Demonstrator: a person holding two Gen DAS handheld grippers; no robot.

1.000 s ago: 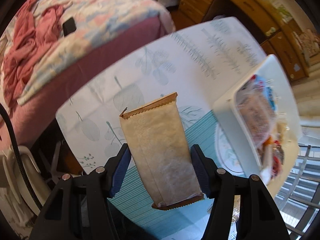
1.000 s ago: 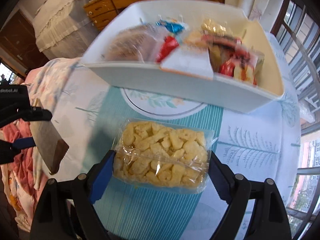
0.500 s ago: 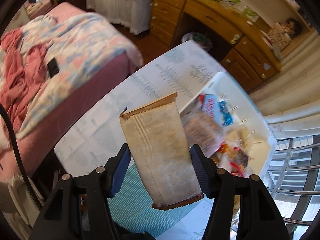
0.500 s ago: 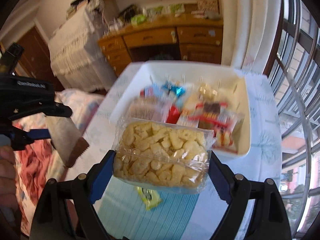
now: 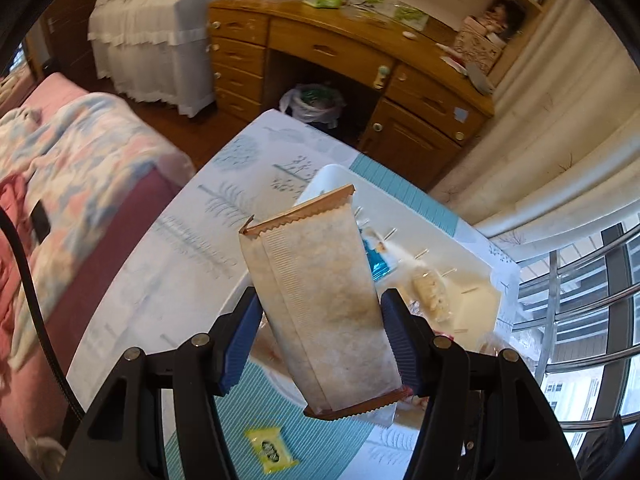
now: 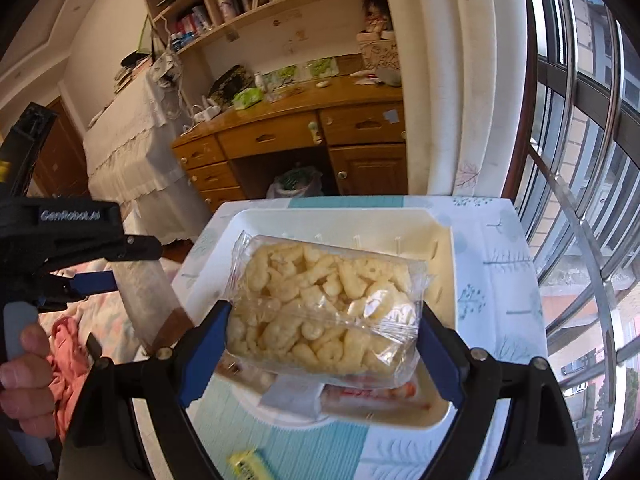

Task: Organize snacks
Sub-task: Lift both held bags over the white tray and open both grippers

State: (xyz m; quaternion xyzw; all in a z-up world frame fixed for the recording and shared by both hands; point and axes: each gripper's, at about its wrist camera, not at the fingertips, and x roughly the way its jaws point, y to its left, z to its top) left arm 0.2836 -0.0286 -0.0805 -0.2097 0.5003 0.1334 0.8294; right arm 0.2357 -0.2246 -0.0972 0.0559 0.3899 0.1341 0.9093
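Left gripper (image 5: 320, 344): you clamp the brown paper packet (image 5: 320, 304).
Right gripper (image 6: 324, 344): you grip the clear bag of puffed snacks (image 6: 324, 308) above the white tray (image 6: 444, 248).

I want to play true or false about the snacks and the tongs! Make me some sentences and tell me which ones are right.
1. The left tongs hold a brown paper packet. True.
2. The right tongs are empty. False: they grip a clear bag of puffed snacks.
3. A small yellow packet lies on the teal-striped mat. True.
4. The white tray has nothing in it. False: wrapped snacks lie inside.
5. A bin with a plastic bag sits under the wooden desk. True.
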